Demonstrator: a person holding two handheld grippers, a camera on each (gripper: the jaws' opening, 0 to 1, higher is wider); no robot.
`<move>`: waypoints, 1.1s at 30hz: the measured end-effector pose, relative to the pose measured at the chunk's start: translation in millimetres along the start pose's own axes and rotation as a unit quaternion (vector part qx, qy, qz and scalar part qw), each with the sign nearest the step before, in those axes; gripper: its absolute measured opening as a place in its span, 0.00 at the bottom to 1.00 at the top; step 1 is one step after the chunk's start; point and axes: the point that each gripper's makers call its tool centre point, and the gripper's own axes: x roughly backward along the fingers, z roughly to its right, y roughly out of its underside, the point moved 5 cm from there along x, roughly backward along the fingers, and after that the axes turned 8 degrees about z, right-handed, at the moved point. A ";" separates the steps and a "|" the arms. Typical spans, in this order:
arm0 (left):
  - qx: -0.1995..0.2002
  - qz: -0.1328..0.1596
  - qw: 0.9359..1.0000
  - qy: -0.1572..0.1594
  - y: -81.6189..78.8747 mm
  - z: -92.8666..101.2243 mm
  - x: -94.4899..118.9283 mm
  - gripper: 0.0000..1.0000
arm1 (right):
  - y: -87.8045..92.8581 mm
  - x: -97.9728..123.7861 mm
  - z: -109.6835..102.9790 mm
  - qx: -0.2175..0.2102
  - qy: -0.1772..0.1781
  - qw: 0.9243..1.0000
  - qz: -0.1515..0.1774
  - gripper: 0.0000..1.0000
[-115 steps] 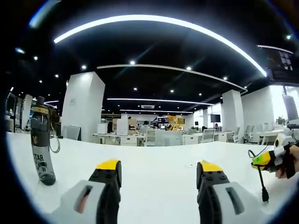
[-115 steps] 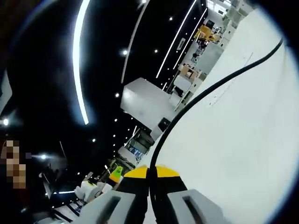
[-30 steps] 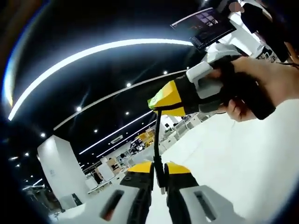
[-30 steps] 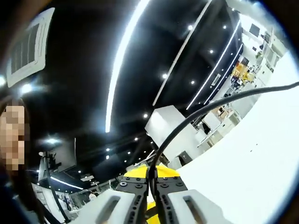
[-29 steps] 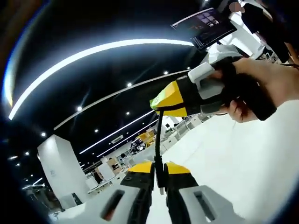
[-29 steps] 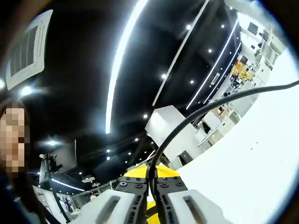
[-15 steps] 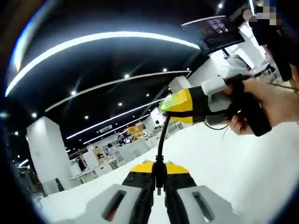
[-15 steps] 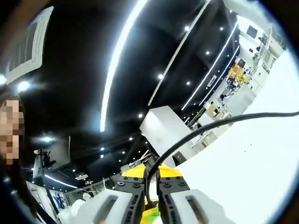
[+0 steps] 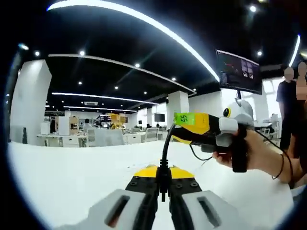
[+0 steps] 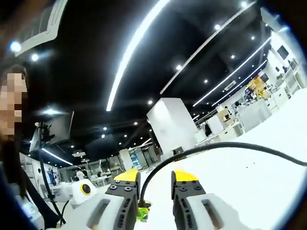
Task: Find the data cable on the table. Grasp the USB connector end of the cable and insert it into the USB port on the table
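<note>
1. Clamping the thin black data cable (image 9: 165,148), my left gripper (image 9: 162,173) has its yellow-tipped black jaws pressed together on it, a little above the smooth white table top (image 9: 67,172).
2. A short stub of the cable pokes back from between those jaws towards the camera. It is too small for me to tell whether it is the USB connector.
3. From the pinch the cable rises clear of the table top, bends to the right and reaches the front of my right gripper (image 9: 178,130). That gripper hangs above the table top, higher than the left one, and carries a green tag on its yellow nose.
4. My hand (image 9: 254,155) wraps the right gripper's dark handle, with a thin dark band round the wrist.
5. In the right gripper view, the right gripper (image 10: 156,178) has its jaws standing apart with a clear gap between them.
6. The cable passes loosely through that gap, nearer the jaw on that view's left. It then arcs away over the table top to the view's right edge.
7. Beyond the far edge of the table top stands a broad white square pillar (image 10: 172,124).
8. High above the table top hangs a dark flat monitor (image 9: 238,72), and two standing people (image 9: 288,110) are beside it.
</note>
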 end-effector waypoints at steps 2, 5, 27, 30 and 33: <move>0.025 0.001 1.000 0.007 1.3 0.6 0.1 0.06 | 2.0 0.8 2.2 -0.007 -0.002 1.000 -0.005 0.27; 0.070 0.004 0.997 0.023 2.5 3.7 -0.2 0.06 | 5.2 1.0 0.8 -0.022 -0.014 1.000 -0.016 0.27; 0.310 0.014 0.945 0.103 12.8 21.8 -4.9 0.06 | 27.1 9.9 -15.7 -0.087 -0.102 0.986 -0.099 0.11; 0.326 0.014 0.939 0.108 13.8 23.8 -4.6 0.06 | 27.7 10.9 -13.8 -0.103 -0.103 0.984 -0.099 0.10; 0.330 0.015 0.937 0.109 14.3 25.0 -4.1 0.06 | 27.9 12.0 -13.0 -0.122 -0.104 0.982 -0.101 0.10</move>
